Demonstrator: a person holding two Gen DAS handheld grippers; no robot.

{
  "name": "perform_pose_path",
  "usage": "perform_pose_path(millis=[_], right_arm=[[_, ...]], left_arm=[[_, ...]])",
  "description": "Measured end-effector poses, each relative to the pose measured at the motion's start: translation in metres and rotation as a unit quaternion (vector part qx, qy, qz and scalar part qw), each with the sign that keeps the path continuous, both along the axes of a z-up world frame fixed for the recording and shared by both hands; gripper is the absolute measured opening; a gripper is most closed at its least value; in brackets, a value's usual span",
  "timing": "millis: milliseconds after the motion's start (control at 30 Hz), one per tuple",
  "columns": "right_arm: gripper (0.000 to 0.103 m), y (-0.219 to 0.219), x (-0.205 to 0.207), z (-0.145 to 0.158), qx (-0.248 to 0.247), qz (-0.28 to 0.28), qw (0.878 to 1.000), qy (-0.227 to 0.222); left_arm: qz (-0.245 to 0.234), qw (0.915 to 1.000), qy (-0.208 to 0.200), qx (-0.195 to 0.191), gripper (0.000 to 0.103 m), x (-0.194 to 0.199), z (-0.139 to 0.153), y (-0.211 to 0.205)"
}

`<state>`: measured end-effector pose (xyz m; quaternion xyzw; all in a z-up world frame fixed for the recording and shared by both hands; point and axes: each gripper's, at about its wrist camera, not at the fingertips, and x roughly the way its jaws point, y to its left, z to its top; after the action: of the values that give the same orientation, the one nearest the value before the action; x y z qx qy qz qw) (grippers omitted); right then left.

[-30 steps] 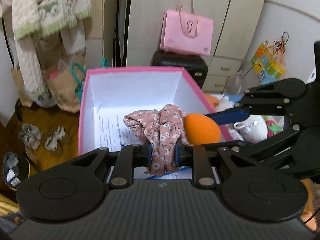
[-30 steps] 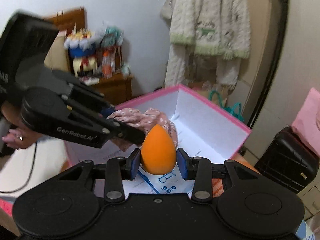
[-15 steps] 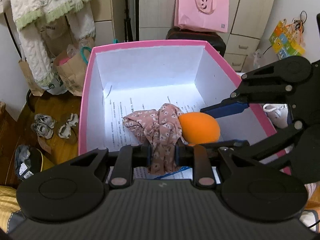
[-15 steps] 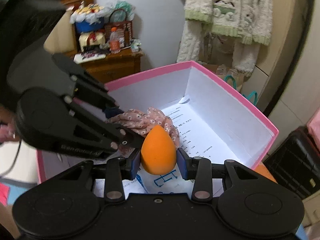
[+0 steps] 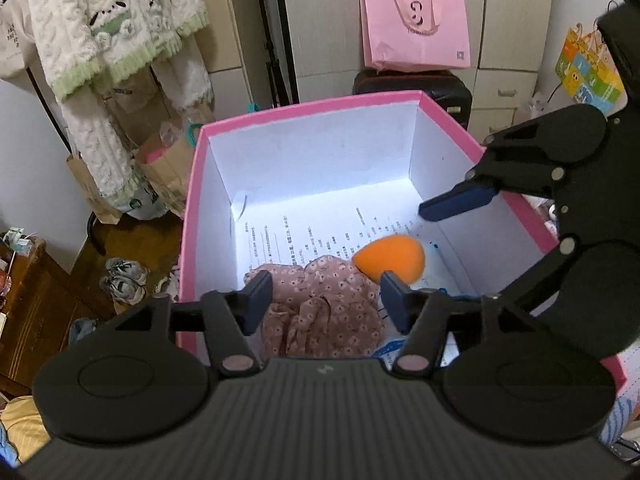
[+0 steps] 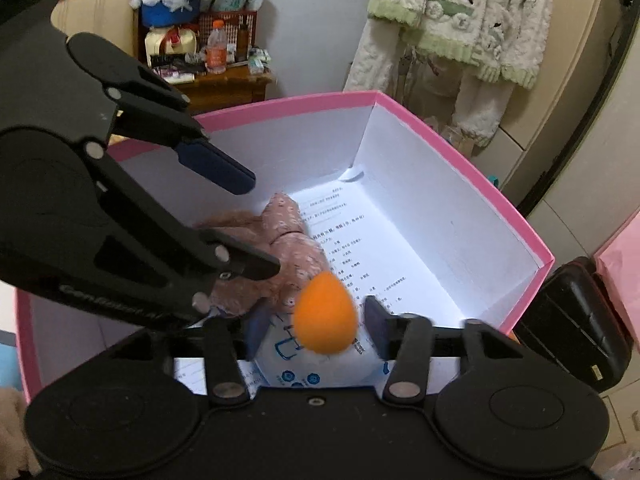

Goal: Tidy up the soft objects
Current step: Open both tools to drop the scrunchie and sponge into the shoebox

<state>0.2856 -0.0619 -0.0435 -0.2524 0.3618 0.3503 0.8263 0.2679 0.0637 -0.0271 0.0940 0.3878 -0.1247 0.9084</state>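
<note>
Now both sets of tongs hang over the pink box (image 5: 192, 208), tilted down into it, and both are opening. The left tongs (image 5: 326, 306) have their blue pads spread either side of the floral cloth (image 5: 320, 308), and the pads do not press on it; the cloth lies crumpled on the box floor, near the front wall. The right tongs (image 6: 316, 326) are parting as well, with the orange sponge (image 6: 325, 313) in the gap between the pads; it looks blurred, and neither pad seems to bear on it. From the left wrist view the same sponge (image 5: 389, 258) sits low in the box, just beside the cloth on its right, over a blue-printed packet (image 6: 316, 368) and the printed sheet (image 5: 320, 236) that lines the bottom. Whether the sponge already rests on the packet cannot be told.

Around the box: a cream and green knitted garment (image 5: 116, 28) hangs at the left, a pink paper bag (image 5: 416, 28) stands on a black suitcase (image 5: 412, 88) behind, and small shoes (image 5: 124, 280) lie on the wooden floor. In the right wrist view a wooden cabinet (image 6: 228, 88) carries bottles and a basket.
</note>
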Motion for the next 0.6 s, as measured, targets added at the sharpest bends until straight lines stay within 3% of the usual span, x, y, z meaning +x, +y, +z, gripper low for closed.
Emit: perform_pose_path(millis=[300,600], right_arm=[[0.07,-0.04,-0.034,0.033,0.092,-0.021,0.995,-0.014],[0.071,-0.064,-0.071,0.06,0.11,-0.042,0.993,-0.025]], left_arm=[[0.028,0.9992,-0.006,-0.027,0.084,-0.033,0.03,0.011],[0.021,0.9985,-0.029,-0.042,0.094,-0.079,0.066,0.013]])
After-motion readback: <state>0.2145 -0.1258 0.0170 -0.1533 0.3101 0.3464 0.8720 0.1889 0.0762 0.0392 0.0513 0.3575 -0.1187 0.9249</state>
